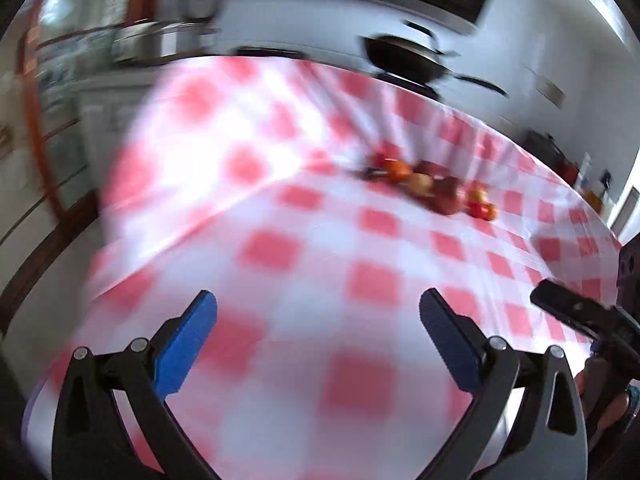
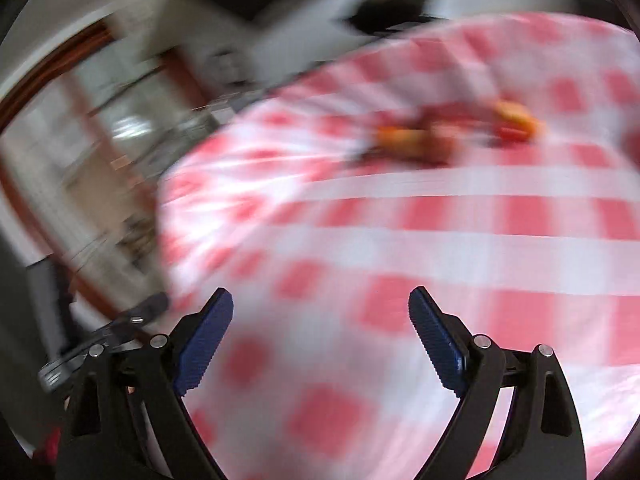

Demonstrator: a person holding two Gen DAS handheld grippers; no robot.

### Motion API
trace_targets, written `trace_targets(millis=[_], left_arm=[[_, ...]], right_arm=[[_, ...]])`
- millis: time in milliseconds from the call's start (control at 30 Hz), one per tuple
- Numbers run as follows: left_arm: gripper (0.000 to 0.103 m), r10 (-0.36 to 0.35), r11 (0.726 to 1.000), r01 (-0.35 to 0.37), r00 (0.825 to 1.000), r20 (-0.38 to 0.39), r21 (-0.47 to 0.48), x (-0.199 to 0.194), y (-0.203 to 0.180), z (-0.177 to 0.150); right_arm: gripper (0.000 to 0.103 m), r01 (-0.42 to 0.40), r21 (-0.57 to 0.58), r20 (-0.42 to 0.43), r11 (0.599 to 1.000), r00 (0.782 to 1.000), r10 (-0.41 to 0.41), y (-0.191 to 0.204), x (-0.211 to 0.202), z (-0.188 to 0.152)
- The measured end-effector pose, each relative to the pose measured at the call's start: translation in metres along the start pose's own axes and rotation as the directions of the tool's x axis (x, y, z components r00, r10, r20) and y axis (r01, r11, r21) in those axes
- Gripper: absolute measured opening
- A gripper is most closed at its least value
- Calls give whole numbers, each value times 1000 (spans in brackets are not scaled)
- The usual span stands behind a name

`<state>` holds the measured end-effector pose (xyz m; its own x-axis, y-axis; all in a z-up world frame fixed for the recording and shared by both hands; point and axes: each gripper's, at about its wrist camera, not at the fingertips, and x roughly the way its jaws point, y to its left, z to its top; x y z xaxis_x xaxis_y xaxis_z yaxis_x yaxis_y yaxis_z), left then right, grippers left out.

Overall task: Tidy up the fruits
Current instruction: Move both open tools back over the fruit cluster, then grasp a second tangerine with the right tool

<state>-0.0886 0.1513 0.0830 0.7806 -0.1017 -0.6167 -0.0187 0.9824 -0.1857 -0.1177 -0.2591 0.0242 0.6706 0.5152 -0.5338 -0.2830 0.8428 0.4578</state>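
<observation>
- Left wrist view: left claw (image 1: 318, 306) low in the picture, blue pads (image 1: 186, 344) spread wide apart, nothing between them, only blurred cloth beyond.
- Red-and-white checked tablecloth (image 1: 304, 248) over the tabletop, filling the middle of the picture, creased toward the far edge.
- Fruits (image 1: 430, 190) lying in a loose row on the cloth, far from the claw and right of centre: red, orange and pale yellow pieces close together, too smeared to name each one.
- Dark pan (image 1: 404, 60) with a long handle beyond the far edge of the cloth; shiny metal pots (image 1: 160, 38) on the far left.
- Black part of the right claw (image 1: 576, 312) poking in at the right edge, with a bit of a hand (image 1: 616, 404) below it.
- Right wrist view: right claw (image 2: 320, 308) likewise low in the picture, its blue ribbed pads (image 2: 438, 348) standing well apart, empty, checked cloth showing between.
- Same fruits (image 2: 456, 132) at the far right of the cloth, well apart from the claw, heavily streaked by motion blur; one orange-yellow piece nearest the right end.
- Dark pan (image 2: 392, 6) at the far top, past the cloth's edge.
- Wooden-framed glass cabinet (image 2: 80, 128) along the left side, blurred.
- Grey and black bit of the other tool visible at the near left, beside the claw's left arm.
</observation>
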Motion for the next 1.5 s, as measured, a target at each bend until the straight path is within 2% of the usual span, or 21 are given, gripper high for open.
trace_targets(millis=[100,200,267,367,433,500,567,633,667,733,833,933,1100,1200,1233,1267,1433,1500], left_arm=[[101,-30,999,30,999,-20,24,65,-52,22],[101,-72,996,70,997,-19,-63,116,-82,40],[101,-94,984,91,996,-7,-153,143,-95,51],[101,-99,954,101,995,22,-282,179,-100,65],[101,-102,929,112,994,46,-352,190,-97,74],[101,-113,909,133,991,74,-394,195,-92,77],[101,-139,899,166,986,94,-405,203,-90,76],[101,-196,884,215,977,87,-415,205,-84,76],[101,-214,882,238,971,106,-407,203,-83,76],[101,-201,894,230,973,113,-385,202,-81,77],[101,-242,868,255,967,87,-427,209,-73,76],[101,-252,861,260,965,77,-438,212,-70,76],[101,-255,872,256,965,59,-418,215,-75,75],[101,-254,880,254,966,56,-402,215,-78,75],[101,-255,881,254,966,53,-400,215,-78,75],[101,-254,881,254,966,53,-400,215,-78,75],[101,-250,892,247,967,42,-378,215,-81,75],[101,-254,907,248,967,29,-340,215,-88,75]], right_arm=[[87,151,52,24,987,988,-152,-49,7,22],[87,269,70,54,961,960,-273,-85,22,44],[87,308,104,65,946,947,-316,-110,28,58],[87,318,168,66,933,941,-332,-137,37,77],[87,347,176,59,921,931,-361,-146,45,85],[87,424,118,35,898,902,-431,-153,60,94],[82,489,60,20,870,871,-491,-154,68,100],[78,537,6,6,844,844,-537,-158,80,107],[74,554,-13,-6,832,832,-554,-161,88,113],[69,567,-32,-29,823,823,-567,-167,101,123],[62,561,-62,-73,826,822,-564,-176,125,138],[62,549,-93,-89,830,826,-556,-177,144,148],[55,547,-135,-82,826,825,-559,-172,166,163],[51,530,-119,-74,840,839,-540,-174,170,166],[43,526,-122,-73,842,841,-536,-173,171,166],[40,526,-125,-66,841,842,-536,-172,170,164],[39,396,-57,-72,917,914,-399,-154,158,150],[39,367,-27,-62,930,928,-368,-146,149,138]])
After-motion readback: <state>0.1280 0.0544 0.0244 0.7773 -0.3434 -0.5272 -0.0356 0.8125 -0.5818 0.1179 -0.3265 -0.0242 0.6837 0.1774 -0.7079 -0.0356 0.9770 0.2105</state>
